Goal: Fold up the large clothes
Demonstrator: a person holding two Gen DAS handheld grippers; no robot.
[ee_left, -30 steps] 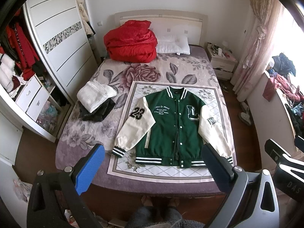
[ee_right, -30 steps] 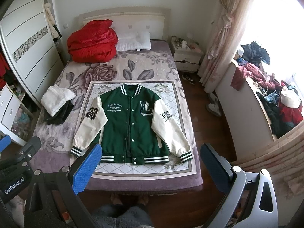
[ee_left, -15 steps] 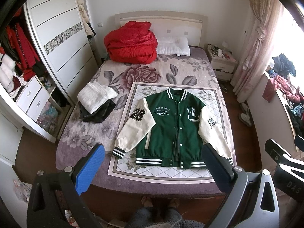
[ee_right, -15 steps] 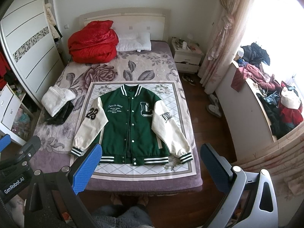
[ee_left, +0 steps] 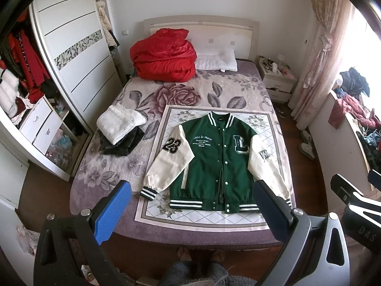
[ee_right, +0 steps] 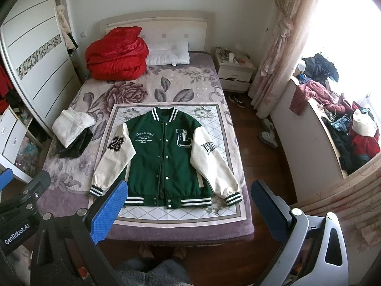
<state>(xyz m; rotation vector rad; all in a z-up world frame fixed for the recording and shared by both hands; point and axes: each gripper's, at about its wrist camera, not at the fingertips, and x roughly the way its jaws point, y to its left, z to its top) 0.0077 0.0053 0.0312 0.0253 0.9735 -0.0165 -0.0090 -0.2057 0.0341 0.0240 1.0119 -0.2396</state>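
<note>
I'm standing at the foot of a bed (ee_left: 166, 234) w/ a gripper in each hand, both held up over the near edge, neither touching any fabric. My left gripper (ee_left: 190, 212) has its jaws spread wide, blue pads facing each other, nothing between them. My right gripper (ee_right: 189, 211) is the same: wide apart, empty.

The green varsity jacket (ee_left: 214, 162) lies flat, front up, snapped shut, on a pale patterned mat (ee_left: 202, 217) spread over the near half of the bed. Collar points toward the headboard, striped hem toward me. Both cream sleeves angle down & outward from the shoulders; the sleeve on the wardrobe side has a "23" patch, the chest has a big "L". In the right wrist view the jacket (ee_right: 164, 157) sits centred betw. the two pads.

Just beside the mat, on the wardrobe side, a folded white garment (ee_left: 120, 121) rests on top of a dark one (ee_left: 123, 143). At the head of the bed: a bundled red quilt (ee_left: 164, 59) next to a white pillow (ee_left: 216, 59). My feet show at the bottom edge, close to the bed frame.
</note>
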